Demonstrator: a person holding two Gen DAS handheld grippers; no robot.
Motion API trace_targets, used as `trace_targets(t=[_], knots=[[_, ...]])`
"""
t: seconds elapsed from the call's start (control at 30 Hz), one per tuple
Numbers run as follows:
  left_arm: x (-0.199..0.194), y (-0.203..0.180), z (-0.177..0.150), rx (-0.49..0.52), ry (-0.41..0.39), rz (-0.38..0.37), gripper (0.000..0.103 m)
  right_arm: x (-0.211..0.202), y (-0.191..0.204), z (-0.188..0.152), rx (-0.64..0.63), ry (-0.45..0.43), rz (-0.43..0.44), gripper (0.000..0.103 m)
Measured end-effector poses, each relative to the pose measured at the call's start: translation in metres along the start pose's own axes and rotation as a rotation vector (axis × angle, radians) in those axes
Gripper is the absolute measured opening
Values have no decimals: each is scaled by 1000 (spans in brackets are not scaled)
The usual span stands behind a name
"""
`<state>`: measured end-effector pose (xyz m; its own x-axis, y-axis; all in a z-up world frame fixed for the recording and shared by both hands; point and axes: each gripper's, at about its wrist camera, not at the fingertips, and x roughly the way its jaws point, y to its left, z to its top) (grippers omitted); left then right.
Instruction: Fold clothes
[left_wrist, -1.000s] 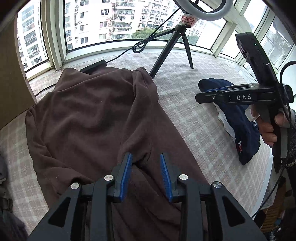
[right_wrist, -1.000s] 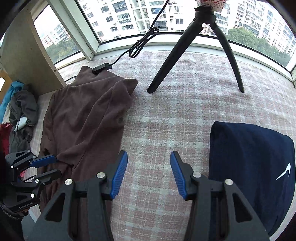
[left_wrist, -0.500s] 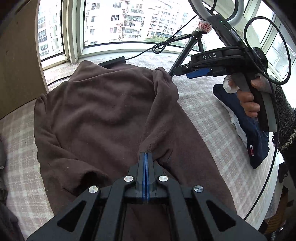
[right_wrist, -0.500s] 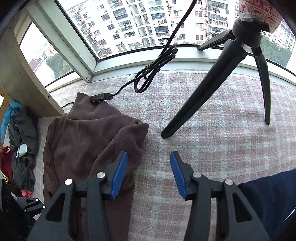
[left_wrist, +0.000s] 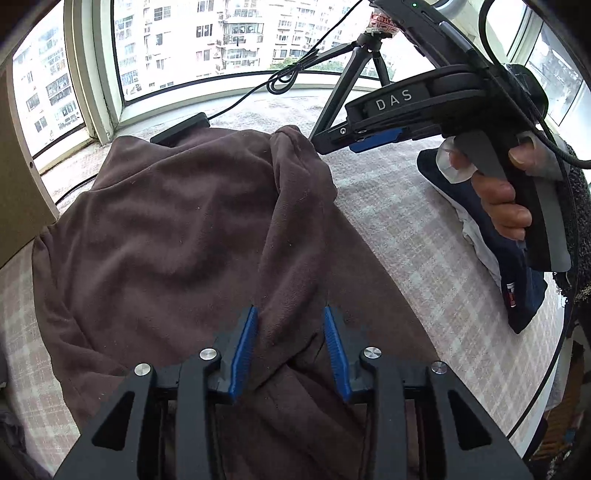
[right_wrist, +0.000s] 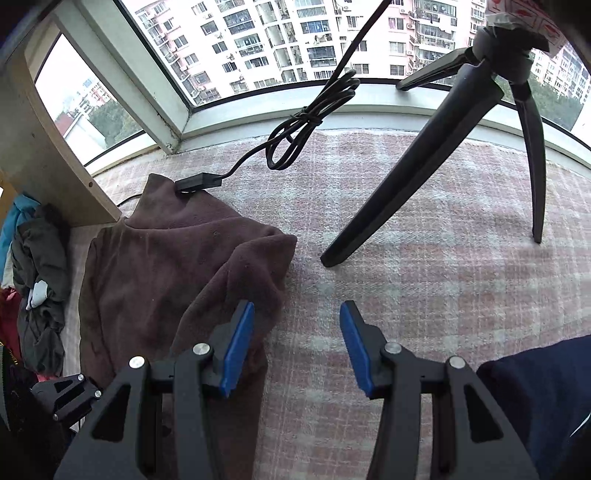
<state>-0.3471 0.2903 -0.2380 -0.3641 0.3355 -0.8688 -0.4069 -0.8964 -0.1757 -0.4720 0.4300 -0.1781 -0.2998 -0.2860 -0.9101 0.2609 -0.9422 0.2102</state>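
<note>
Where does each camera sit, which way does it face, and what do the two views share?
Left wrist: on the left gripper, looking down and forward over the brown garment toward the windows; its opening jaws straddle a fabric fold; the right hand shows.
Right wrist: on the right gripper, open, facing the plaid cover and tripod; no hand shows.
Shared: brown garment, tripod, cable, navy garment.

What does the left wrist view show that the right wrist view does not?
Only the left wrist view shows a hand around a grey handle. Only the right wrist view shows a heap of clothes at its left edge. Both show the brown garment, the navy garment, the tripod and the coiled cable on the plaid cover.
</note>
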Motion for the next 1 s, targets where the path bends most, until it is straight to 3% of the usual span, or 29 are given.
trace_targets(t=[0.1, 0.2, 0.43, 0.5, 0.53, 0.57, 0.6, 0.67, 0.73, 0.8, 0.93, 1.0], knots=[[1, -3, -2, 37, -1, 17, 3, -1, -7, 1, 33, -16, 9, 48], [-23, 4, -8, -14, -84, 12, 3, -2, -12, -1, 49, -45, 2, 48], [-8, 9, -15, -31, -29, 30, 4, 19, 4, 6, 11, -34, 120, 48], [-11, 9, -14, -40, -34, 54, 8, 28, 10, 10, -2, -38, 93, 47], [-12, 9, -13, -45, -36, 66, 11, 31, 11, 12, -3, -40, 113, 36], [-13, 9, -13, -49, -39, 77, 14, 33, 13, 15, -5, -46, 125, 16], [-21, 9, -13, -53, -58, 96, 17, 33, 16, 19, -14, -61, 117, 14], [-36, 7, -15, -53, -91, 106, 19, 33, 22, 27, -36, -87, 90, 14], [-48, 6, -16, -60, -114, 103, 19, 36, 31, 36, -83, -90, 9, 15], [-63, 9, -20, -90, -127, 69, 19, 25, 37, 36, -94, -96, 11, 16], [-109, 24, -41, -179, -164, -13, 19, -25, 37, 15, -106, -111, 130, 25], [-137, 32, -61, -201, -162, 7, 20, -53, 38, -8, -141, -99, 175, 26]])
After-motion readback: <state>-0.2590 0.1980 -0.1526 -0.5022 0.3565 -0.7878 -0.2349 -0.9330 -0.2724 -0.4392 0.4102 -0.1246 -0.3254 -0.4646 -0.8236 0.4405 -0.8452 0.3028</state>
